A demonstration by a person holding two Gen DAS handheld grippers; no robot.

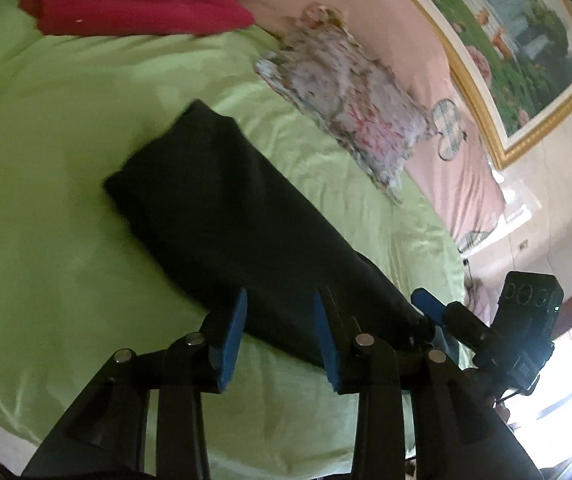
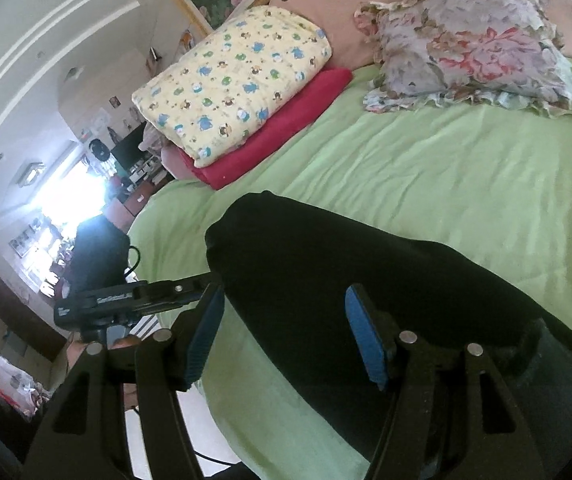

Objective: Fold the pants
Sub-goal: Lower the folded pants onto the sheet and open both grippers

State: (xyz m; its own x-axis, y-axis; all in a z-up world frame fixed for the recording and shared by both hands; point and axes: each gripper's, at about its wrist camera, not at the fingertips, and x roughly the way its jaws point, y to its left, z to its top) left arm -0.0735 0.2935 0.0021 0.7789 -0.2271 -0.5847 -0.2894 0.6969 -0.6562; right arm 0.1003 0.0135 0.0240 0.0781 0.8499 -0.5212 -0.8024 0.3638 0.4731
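The soft black pants (image 1: 221, 216) are laid long, pointing to 11 o'clock, on the smooth green bed (image 1: 45, 160); the left gripper (image 1: 279, 340) and right gripper (image 2: 286, 336) are seen with jaws apart, nothing pinched.

Black pants (image 2: 326, 280) lying folded on green bed (image 2: 446, 184). Right claw (image 2: 281, 336) standing open over them, pads clear of cloth. Left claw (image 2: 125, 300) beside it. Yellow quilt (image 2: 233, 80) stacked on red blanket (image 2: 286, 128); floral pillow (image 2: 474, 44) near headboard.

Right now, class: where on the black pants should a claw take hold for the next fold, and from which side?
Probably the far folded end of the black pants. It lies flat as a long band on the green sheet, so slide a finger under that thick end from the bare sheet beyond it.
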